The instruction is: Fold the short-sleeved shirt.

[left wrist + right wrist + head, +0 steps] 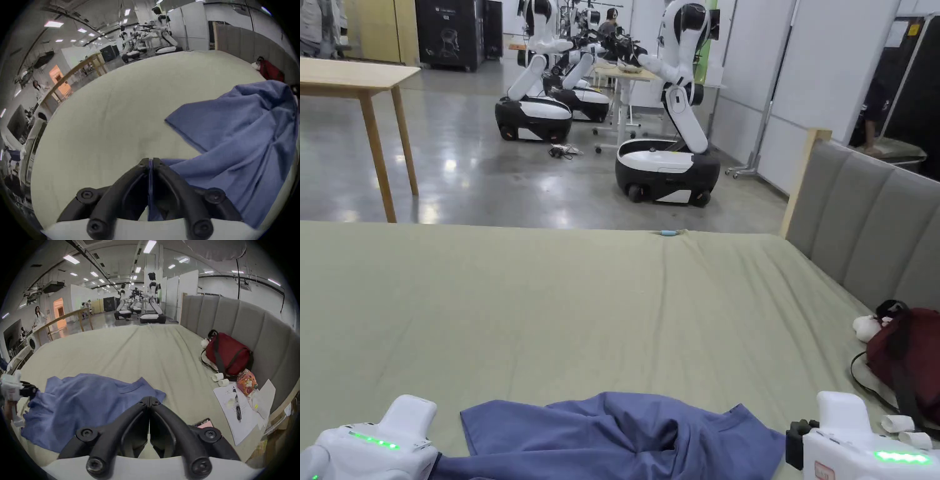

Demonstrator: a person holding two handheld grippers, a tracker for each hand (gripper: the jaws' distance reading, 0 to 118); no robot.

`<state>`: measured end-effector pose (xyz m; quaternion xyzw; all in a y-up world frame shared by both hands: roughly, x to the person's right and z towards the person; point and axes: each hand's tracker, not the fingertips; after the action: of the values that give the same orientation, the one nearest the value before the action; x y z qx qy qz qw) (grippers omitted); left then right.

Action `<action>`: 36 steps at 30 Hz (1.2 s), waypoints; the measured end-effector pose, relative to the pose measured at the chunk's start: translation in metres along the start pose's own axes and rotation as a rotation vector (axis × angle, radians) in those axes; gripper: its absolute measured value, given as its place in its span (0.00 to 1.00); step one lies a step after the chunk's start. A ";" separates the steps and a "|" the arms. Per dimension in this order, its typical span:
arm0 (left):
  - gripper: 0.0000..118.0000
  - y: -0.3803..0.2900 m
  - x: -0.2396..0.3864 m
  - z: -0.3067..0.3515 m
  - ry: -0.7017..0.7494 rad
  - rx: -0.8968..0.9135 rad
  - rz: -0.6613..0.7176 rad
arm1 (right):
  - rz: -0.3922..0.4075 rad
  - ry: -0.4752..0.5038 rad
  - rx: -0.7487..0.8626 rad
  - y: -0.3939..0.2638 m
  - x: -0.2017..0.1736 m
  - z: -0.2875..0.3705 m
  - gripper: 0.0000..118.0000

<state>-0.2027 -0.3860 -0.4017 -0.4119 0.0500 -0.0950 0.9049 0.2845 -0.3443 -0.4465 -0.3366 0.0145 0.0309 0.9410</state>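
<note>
Pinching the blue shirt's (235, 138) edge, the left hand-held gripper (150, 160) sits near the bed's (550, 300) front edge; the right hand-held gripper (149, 398) is pressed together on nothing, with bare sheet beyond.

- Bright, even light from the ceiling panels (150, 246) fills the hall I watch; shadows stay soft and faint.
- Glare patches shine on the polished floor (450, 165) in my head view.
- Both gripper views bend hard at the edges inside a dark round border.
- My left gripper view looks soft, smeared toward its rim.
</note>
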 end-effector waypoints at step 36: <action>0.01 0.081 -0.146 0.201 0.205 0.359 0.171 | 0.086 0.123 0.110 0.192 -0.007 0.098 0.08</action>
<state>-0.3003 -0.1547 -0.3292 -0.2268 0.1588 -0.0669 0.9586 0.2655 -0.1341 -0.4916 -0.2845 0.0883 0.0498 0.9533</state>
